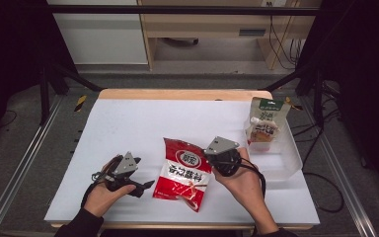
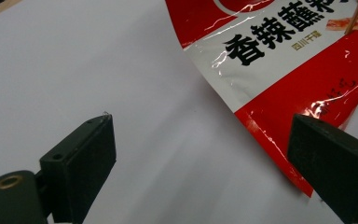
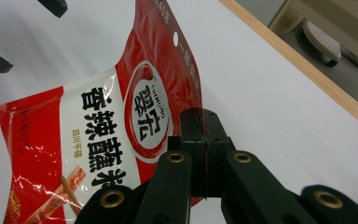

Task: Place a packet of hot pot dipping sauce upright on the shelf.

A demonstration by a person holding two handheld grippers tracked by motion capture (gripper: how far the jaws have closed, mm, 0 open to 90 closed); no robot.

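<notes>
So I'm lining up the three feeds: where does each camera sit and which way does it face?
High view: above the person's side, facing forward and down on the table; forearms, left gripper, right gripper.
Left gripper view: rides that gripper, looks between its open jaws at the pouch's corner.
Right gripper view: looks along jaws shut on the red pouch's edge.
Shared: the red pouch.

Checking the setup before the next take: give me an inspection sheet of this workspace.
Surface: white table top, wooden far edge.
Job's things: red sauce packet, one edge pinched and raised.
Clutter: clear bin at right, a pouch standing in it.
Grippers: right gripper shut on the packet's edge; left gripper open beside the packet.
Cables: black cable over the right hand.
Surroundings: wooden furniture, grey floor.
</notes>
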